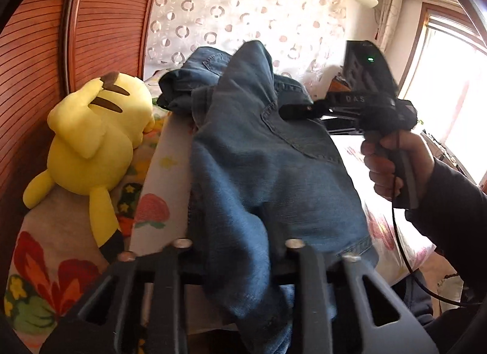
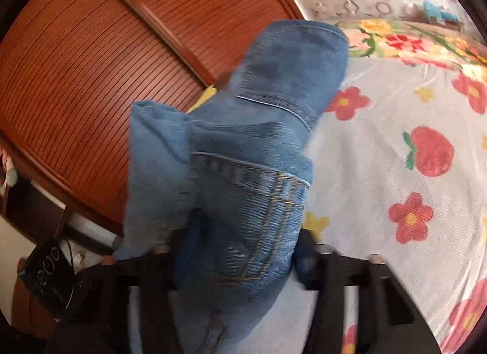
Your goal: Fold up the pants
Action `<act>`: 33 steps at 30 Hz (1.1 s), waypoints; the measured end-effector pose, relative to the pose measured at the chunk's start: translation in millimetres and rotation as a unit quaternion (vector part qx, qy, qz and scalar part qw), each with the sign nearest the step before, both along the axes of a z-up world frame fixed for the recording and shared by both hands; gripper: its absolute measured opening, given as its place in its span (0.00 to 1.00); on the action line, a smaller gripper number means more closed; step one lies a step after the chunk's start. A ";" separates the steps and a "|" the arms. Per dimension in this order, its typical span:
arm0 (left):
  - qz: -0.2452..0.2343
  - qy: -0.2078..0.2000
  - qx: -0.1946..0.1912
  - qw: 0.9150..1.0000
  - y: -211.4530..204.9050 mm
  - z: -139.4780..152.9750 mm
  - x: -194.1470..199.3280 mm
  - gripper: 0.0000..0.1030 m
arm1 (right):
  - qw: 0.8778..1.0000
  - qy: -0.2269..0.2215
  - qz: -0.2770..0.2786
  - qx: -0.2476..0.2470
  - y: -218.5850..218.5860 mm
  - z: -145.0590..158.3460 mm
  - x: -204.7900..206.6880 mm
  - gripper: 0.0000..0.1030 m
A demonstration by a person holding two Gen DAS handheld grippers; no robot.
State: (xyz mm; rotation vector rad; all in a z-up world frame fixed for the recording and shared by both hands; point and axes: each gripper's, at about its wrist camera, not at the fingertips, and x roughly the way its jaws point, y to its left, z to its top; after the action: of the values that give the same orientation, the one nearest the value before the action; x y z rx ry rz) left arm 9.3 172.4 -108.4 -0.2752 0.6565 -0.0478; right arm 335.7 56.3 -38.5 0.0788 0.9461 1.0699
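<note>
The left gripper (image 1: 240, 247) points downward, its fingers closed on a fold of denim. Far right of it, the right gripper (image 1: 292, 110) is clamped on cloth too, a bare hand (image 1: 392, 165) in a dark sleeve wrapped around its grip.

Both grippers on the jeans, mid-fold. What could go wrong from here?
1. The jeans are bunched, so the fold may set with wrinkles.
2. The left gripper pinches a loose clump of denim, which may slip out.
3. The plush lies close beside the jeans and a swung leg could knock it.
</note>
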 end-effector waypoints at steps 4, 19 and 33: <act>0.002 -0.016 0.013 1.000 -3.2 7.5 -10.9 0.12 | 0.999 -0.050 0.009 0.006 -6.7 30.0 -26.7 0.22; 0.053 -0.140 0.046 0.988 35.3 100.9 -19.7 0.12 | 0.975 -0.183 0.083 0.093 34.7 174.7 -50.9 0.20; 0.023 -0.056 0.117 0.991 73.6 88.8 175.6 0.12 | 0.994 -0.089 -0.020 0.060 79.9 100.0 173.6 0.25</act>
State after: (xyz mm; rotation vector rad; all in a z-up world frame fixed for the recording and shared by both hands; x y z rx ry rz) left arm 185.0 246.1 -19.7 -0.0612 0.5373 0.0577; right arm 509.3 136.2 61.5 0.0990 0.7162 1.0784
